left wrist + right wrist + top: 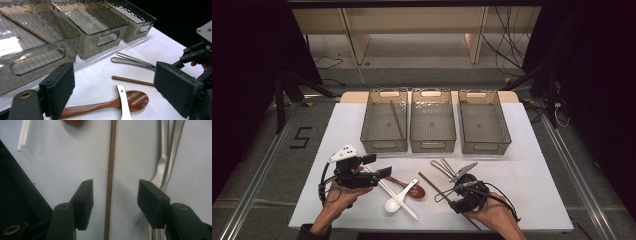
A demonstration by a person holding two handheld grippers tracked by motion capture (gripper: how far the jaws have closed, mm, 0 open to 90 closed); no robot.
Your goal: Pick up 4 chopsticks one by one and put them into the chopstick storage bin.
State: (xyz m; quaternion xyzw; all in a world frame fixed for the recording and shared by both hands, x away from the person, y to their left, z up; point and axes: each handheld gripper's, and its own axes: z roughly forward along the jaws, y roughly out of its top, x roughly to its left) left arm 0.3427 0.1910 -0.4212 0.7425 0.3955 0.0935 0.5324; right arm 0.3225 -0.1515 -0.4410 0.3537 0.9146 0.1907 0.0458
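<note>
The right gripper (113, 195) hangs low over the white table (522, 150) with its jaws spread on either side of a brown wooden chopstick (110, 180), the pads clear of it. The chopstick lies flat between a wooden spoon (110, 103) and two metal utensils (165, 157). The left gripper (113, 92), jaws spread wide and empty, hovers over the wooden spoon and a white spoon (394, 202), in front of three clear bins (434, 145).

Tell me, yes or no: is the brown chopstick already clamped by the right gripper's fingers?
No. In the right gripper view the brown chopstick lies on the white table between the right gripper fingers, with a gap on each side.
</note>
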